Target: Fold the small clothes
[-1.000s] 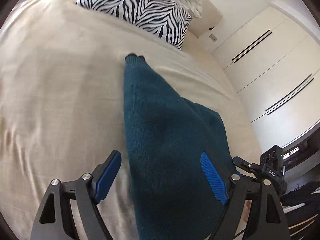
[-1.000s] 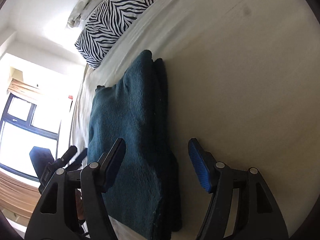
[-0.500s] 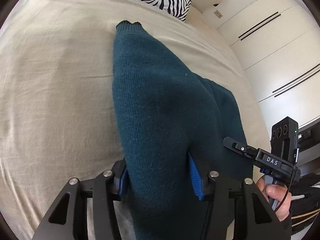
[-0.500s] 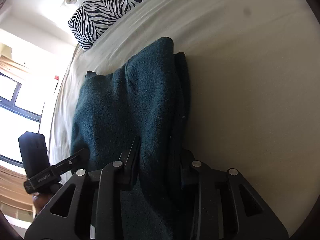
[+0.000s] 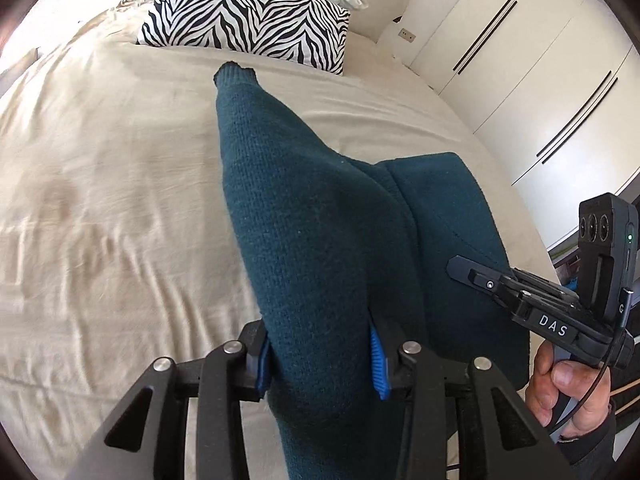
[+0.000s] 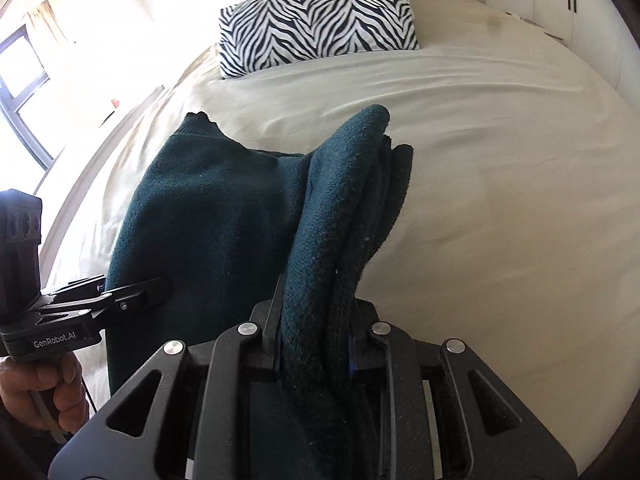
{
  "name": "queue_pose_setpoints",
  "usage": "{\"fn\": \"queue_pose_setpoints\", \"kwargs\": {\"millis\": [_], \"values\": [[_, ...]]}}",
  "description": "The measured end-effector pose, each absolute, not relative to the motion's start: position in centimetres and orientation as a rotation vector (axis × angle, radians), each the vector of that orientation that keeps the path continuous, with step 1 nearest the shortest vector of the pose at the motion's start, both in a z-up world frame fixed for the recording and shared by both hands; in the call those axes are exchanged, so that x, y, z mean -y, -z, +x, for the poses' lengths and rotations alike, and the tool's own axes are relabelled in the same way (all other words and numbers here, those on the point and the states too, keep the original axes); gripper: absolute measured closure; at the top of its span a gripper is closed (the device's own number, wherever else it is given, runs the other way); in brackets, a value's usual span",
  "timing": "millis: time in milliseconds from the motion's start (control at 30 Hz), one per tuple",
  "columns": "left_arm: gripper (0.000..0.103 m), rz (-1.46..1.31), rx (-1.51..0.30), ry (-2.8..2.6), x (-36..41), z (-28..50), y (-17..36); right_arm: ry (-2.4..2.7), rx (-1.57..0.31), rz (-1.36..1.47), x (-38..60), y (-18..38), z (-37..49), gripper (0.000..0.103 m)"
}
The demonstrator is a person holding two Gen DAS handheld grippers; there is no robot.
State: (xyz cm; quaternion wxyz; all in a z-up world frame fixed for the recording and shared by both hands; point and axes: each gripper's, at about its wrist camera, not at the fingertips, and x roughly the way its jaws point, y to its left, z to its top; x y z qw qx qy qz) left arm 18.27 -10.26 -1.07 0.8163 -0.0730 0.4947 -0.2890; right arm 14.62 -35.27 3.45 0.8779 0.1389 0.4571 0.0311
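Observation:
A dark teal knit sweater [image 5: 320,216] lies lengthwise on a beige bed sheet [image 5: 100,208], partly folded into layers. My left gripper [image 5: 320,356] is shut on the sweater's near left edge and lifts it off the sheet. My right gripper [image 6: 316,348] is shut on the bunched near right edge of the sweater [image 6: 224,216], where several layers stack. The far end of the sweater still rests on the sheet. The right gripper also shows at the right of the left wrist view [image 5: 520,296], and the left gripper at the left of the right wrist view [image 6: 100,300].
A zebra-print pillow [image 5: 248,12] lies at the head of the bed with white bedding behind it; it also shows in the right wrist view [image 6: 316,24]. White wardrobe doors [image 5: 540,60] stand along the right side. A window [image 6: 24,92] is at the left.
Both grippers moved forward onto the sweater's near edge and closed on it from open. They have since raised the near edge, and the pillow has come further into view.

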Motion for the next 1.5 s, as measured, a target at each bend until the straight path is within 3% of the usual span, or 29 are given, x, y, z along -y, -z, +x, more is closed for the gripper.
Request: {"fn": "queue_pose_setpoints", "kwargs": {"millis": [367, 633, 900, 1233, 1500], "values": [[0.062, -0.165, -1.054, 0.537, -0.6, 7.3, 1.1, -0.213, -0.942, 0.313, 19.1, -4.1, 7.3, 0.083], [0.062, -0.172, -1.063, 0.505, -4.6, 4.6, 2.3, -0.252, -0.983, 0.321, 12.6, -2.5, 3.9, 0.083], [0.062, -0.160, -1.046, 0.526, -5.1, 5.7, 1.8, -0.235, -0.967, 0.329, 13.9, -2.8, 3.1, 0.083], [0.061, -0.186, -1.021, 0.518, -4.1, 12.5, 1.2, -0.223, -0.936, 0.370, 17.8, -3.7, 11.1, 0.083], [0.057, -0.162, -1.082, 0.481, -2.9, 18.4, 6.0, -0.207, -1.000, 0.455, 21.6, 1.1, 17.3, 0.083]]}}
